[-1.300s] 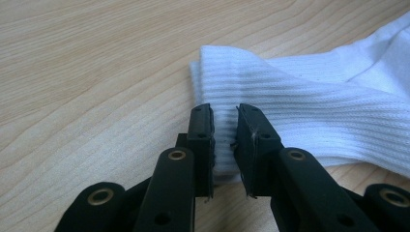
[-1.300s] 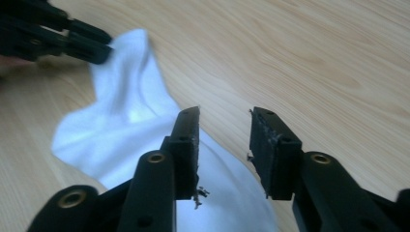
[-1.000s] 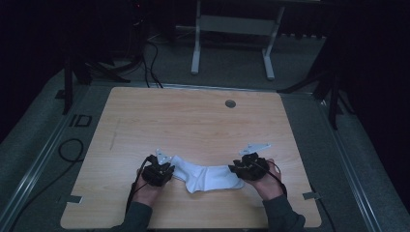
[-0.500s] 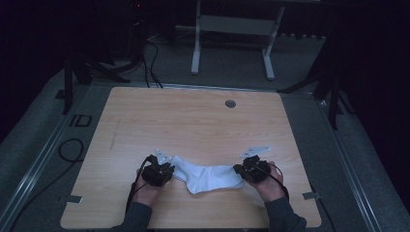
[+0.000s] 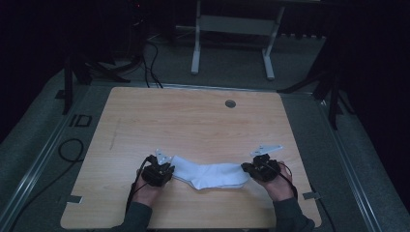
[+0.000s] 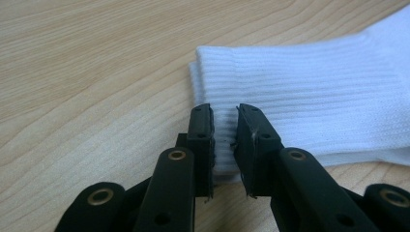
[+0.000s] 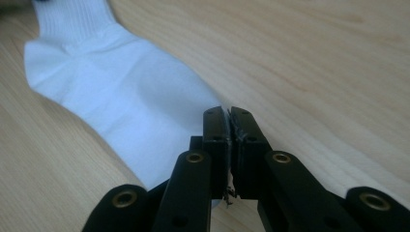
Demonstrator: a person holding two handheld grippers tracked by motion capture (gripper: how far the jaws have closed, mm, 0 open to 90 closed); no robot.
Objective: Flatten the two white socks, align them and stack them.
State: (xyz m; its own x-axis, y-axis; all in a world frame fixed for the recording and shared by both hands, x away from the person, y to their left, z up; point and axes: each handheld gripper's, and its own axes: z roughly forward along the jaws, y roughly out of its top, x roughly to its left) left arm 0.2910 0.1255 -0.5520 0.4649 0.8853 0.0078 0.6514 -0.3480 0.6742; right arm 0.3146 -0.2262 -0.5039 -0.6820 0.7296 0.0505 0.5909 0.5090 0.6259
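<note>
2 tongs sit low on the wooden counter, one at each end of a white sock that lies flat near the counter's front edge. At the left, the left tongs are held in the person's left hand, and a grey plate sits on top of them. In the left gripper view, these tongs have their jaws a little apart with the sock's ribbed cuff standing between them, both jaw faces against the fabric, so they pinch the cuff end. The sock stretches rightward from there, its heel bulging toward the person at the middle. At the right, the right tongs are held in the right hand, also topped by a grey plate. In the right gripper view, these tongs are pressed together on the thin edge of the sock's toe end, with the smooth foot part running away toward the ribbed part.
</note>
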